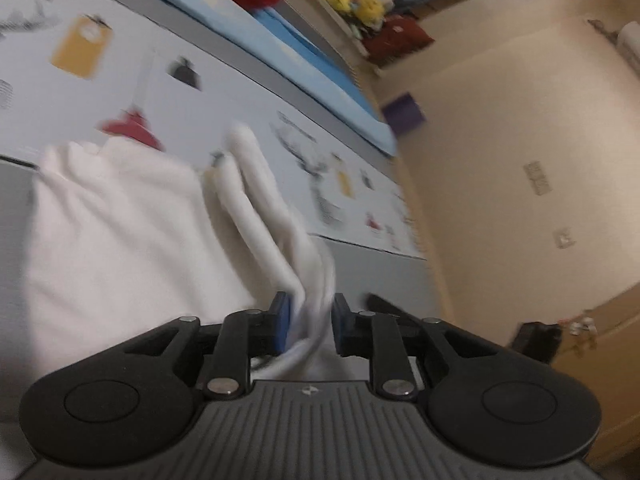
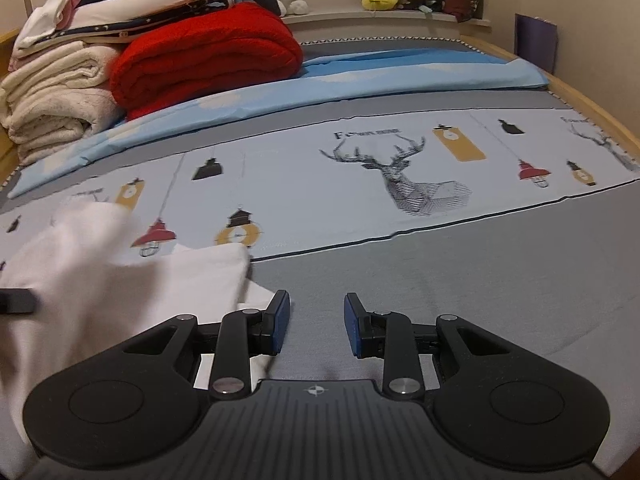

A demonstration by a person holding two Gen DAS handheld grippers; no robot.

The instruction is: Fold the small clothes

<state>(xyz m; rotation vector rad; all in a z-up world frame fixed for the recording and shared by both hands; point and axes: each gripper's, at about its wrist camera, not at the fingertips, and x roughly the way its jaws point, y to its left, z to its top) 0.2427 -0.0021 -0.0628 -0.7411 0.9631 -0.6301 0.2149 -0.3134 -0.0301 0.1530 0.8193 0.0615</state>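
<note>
On the left, the left gripper has its two blue-padded fingers closed on a bunched fold of a white garment. The cloth is pinched between the pads, and from there it rises in soft ridges ahead of the fingers and spreads wide to their left over the bed sheet, which is printed with lanterns and a deer. This view is tilted and blurred.

To the right, the right gripper hovers low over the grey band of the sheet with its fingers parted and nothing between them. The white garment lies just left of its left finger, one corner reaching under that finger. Far ahead and left of the fingers sits a folded red blanket beside stacked towels.
</note>
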